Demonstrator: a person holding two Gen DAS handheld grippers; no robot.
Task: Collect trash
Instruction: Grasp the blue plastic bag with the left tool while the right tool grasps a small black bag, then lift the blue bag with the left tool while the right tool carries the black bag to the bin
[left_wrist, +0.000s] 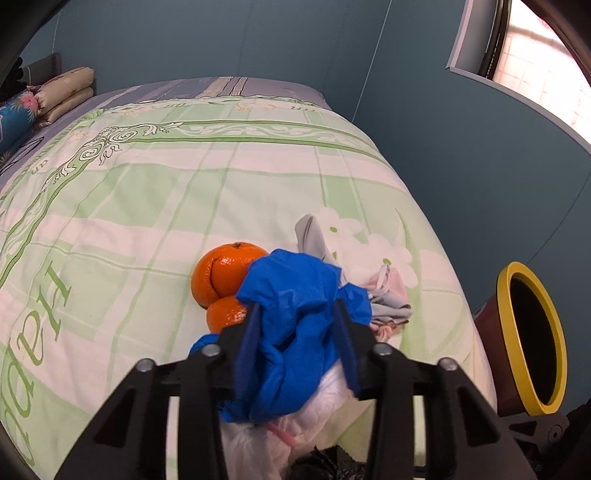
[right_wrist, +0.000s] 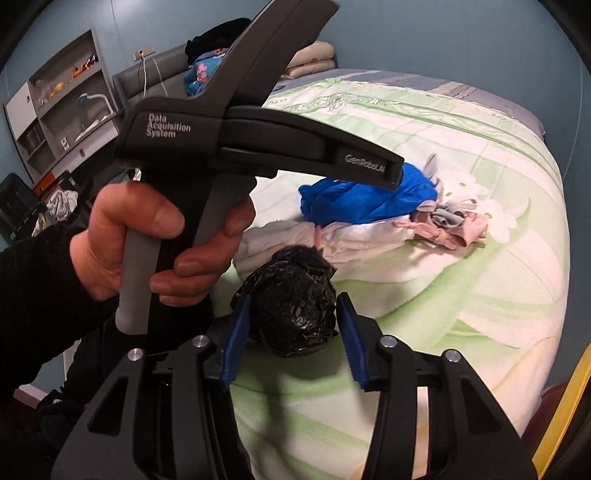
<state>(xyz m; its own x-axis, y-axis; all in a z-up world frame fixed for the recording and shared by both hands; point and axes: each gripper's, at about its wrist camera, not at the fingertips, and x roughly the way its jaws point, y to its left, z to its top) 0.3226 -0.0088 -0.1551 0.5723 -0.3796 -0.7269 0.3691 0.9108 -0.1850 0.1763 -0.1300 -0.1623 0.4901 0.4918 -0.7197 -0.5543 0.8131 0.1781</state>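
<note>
My left gripper (left_wrist: 299, 317) is shut on a crumpled blue plastic bag (left_wrist: 295, 317), which also shows in the right wrist view (right_wrist: 362, 201). Under it lies a white plastic bag (left_wrist: 314, 417) on the bed. Two oranges (left_wrist: 221, 277) sit just left of the blue bag. My right gripper (right_wrist: 291, 314) has its jaws around a crumpled black plastic bag (right_wrist: 291, 299); the pads touch its sides. The black bag also peeks in at the bottom of the left wrist view (left_wrist: 321, 465).
A small pile of pink and grey clothes (left_wrist: 384, 299) lies right of the blue bag. A bin with a yellow rim (left_wrist: 532, 343) stands beside the bed on the right. The green-and-white quilt (left_wrist: 147, 221) covers the bed; pillows (left_wrist: 62, 92) lie at the far left.
</note>
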